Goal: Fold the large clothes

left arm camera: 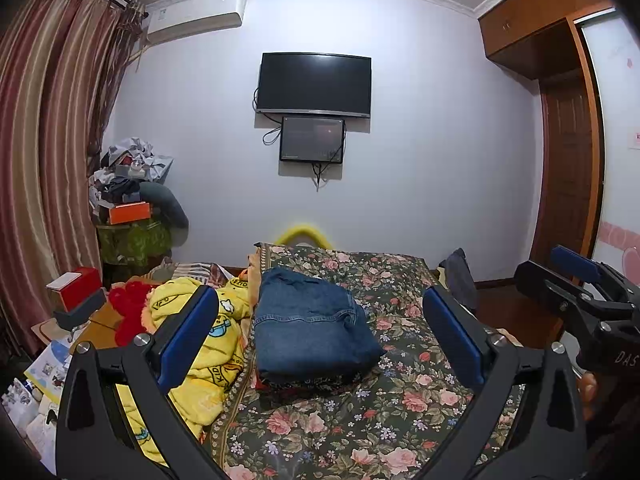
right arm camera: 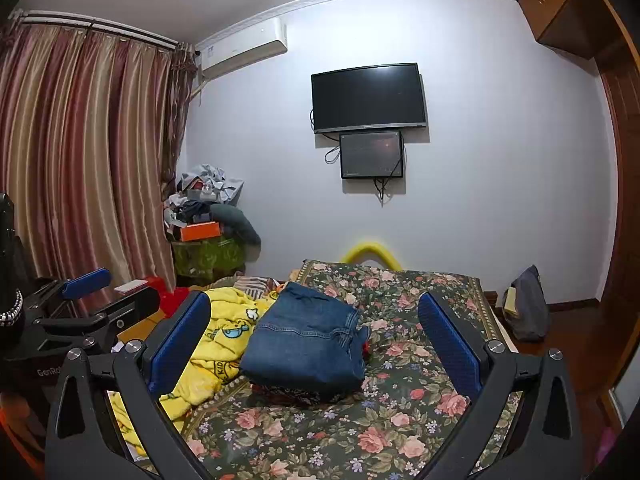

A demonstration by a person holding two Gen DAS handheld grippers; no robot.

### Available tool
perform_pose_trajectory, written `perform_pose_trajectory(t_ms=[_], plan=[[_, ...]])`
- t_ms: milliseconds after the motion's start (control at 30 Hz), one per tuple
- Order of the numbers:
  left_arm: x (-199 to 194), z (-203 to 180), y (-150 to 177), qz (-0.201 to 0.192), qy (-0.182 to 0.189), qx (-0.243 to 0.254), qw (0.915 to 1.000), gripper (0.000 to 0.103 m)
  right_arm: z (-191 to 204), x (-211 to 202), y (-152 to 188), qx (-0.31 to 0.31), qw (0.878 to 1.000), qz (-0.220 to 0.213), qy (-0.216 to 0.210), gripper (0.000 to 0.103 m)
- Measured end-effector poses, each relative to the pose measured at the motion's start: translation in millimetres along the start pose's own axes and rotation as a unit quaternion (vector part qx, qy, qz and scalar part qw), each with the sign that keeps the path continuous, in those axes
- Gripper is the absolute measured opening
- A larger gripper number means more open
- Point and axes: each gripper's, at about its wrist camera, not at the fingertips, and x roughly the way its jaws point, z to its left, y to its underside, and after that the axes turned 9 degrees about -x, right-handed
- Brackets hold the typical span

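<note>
A pair of blue jeans (left arm camera: 312, 328) lies folded into a thick rectangle on the floral bedspread (left arm camera: 400, 400), and shows again in the right wrist view as jeans (right arm camera: 308, 344) on the bedspread (right arm camera: 400, 420). My left gripper (left arm camera: 320, 336) hovers open in front of the jeans, with blue pads (left arm camera: 188, 336) wide apart and nothing between them. My right gripper (right arm camera: 316, 344) is open too, held back from the pile, empty. The right gripper (left arm camera: 576, 280) also appears at the right edge of the left wrist view.
A crumpled yellow cartoon blanket (left arm camera: 200, 344) and a red plush item (left arm camera: 128, 312) lie left of the jeans. Boxes and clutter (left arm camera: 132, 184) are stacked by the curtain. A TV (left arm camera: 314, 84) hangs on the far wall. A dark bag (right arm camera: 528, 304) sits right of the bed.
</note>
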Motion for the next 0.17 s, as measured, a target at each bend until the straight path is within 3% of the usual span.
perform_pose_trajectory(t_ms=[167], plan=[[2.8, -1.0, 0.9, 0.006, 0.001, -0.001, 1.0, 0.102, -0.8, 2.0, 1.2, 0.004, 1.0, 0.003, 0.0, 0.103]])
